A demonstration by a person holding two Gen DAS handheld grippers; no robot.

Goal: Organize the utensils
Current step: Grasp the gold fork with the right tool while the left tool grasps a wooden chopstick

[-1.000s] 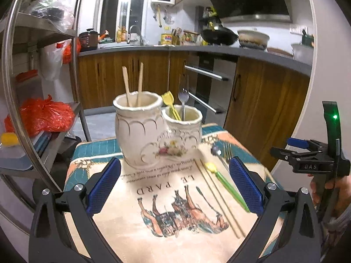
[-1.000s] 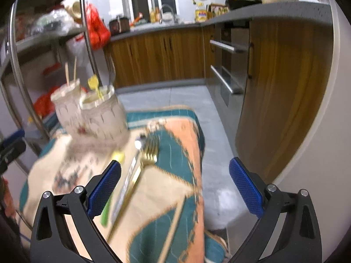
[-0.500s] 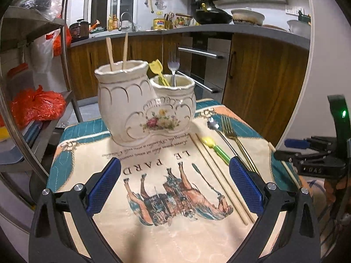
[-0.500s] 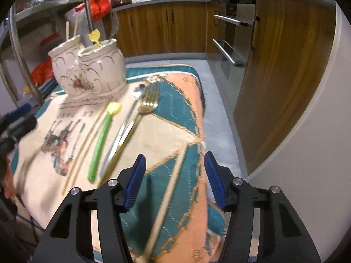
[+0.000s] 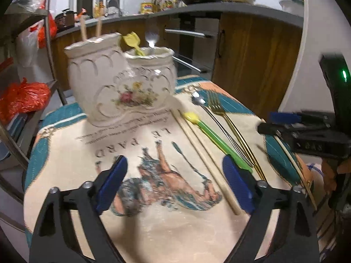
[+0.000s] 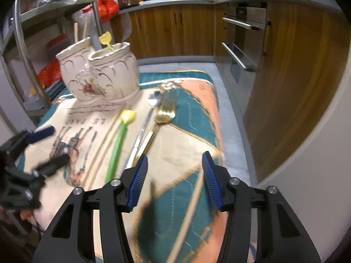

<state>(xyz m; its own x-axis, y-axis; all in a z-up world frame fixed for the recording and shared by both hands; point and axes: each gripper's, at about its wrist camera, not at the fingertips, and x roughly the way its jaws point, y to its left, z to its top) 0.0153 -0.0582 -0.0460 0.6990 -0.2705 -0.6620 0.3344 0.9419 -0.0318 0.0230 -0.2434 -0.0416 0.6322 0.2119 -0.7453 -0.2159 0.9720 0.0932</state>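
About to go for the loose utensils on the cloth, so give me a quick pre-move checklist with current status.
1. Right gripper empty: ok; jaws have just been closing, nothing between them.
2. Left gripper empty: ok; jaws have just been closing, only cloth below.
3. Green-handled utensil, silver spoon and gold fork lying free on the cloth: ok.
4. Loose chopsticks within reach: ok.
5. Ceramic holder upright: ok.
6. Room left inside holder: cannot tell.
7. Image sharp enough to aim: not ok, motion blur.

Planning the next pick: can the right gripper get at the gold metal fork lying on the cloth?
Probably yes: the right gripper is open and empty, and the gold metal fork lies uncovered just ahead, though a silver spoon crowds its handle.
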